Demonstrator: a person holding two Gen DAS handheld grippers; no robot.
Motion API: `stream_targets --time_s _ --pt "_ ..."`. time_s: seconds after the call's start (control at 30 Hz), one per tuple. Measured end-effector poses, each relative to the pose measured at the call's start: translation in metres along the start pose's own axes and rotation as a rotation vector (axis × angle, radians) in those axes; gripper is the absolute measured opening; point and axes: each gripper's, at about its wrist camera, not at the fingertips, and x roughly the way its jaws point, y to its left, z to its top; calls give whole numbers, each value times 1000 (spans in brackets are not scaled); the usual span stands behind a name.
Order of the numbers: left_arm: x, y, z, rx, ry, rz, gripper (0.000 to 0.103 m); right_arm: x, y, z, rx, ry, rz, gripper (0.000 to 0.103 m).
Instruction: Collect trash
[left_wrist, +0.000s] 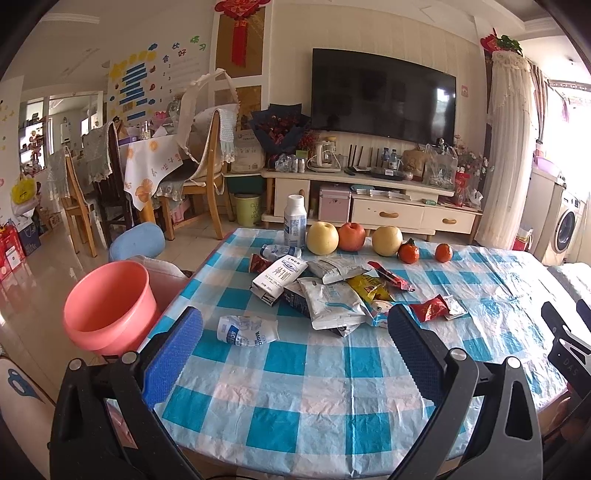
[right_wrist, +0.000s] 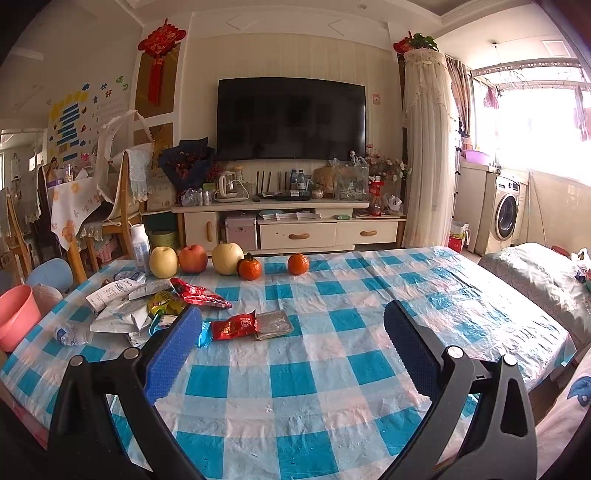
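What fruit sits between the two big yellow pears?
A red apple sits between the two round yellow pears, touching the left one; both wrist views show it.

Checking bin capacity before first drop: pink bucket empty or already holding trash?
Looks empty: the left wrist view shows the pink bucket's bare inner wall, no trash visible; its very bottom is hidden.

Desk (left_wrist: 295, 369) wearing thin glossy plastic check cloth, crinkling. My left gripper (left_wrist: 295, 325) showing matt black plastic, blue nubbed rubbery pads (left_wrist: 173, 354). Pink bucket (left_wrist: 107, 306) looking smooth plastic. Red wrapper (right_wrist: 234, 325) gleaming foil; crushed bottle (left_wrist: 247, 330) looking thin crumpled plastic.
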Motion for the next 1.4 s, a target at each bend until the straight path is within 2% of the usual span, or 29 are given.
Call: stream_targets --time_s 0.43,0.73,0.97,1.4 --pt "0 0 0 2 -7 1 99 6 0 -3 -12 11 12 100" --pt "7 -3 -5 3 -57 -8 99 13 5 -7 -49 8 -4 100" --pt "31 -3 -20 16 -12 -1 99 13 12 -7 -83 -27 -9 100" --pt "53 -3 -39 25 11 -31 99 29 19 -13 -98 11 11 99"
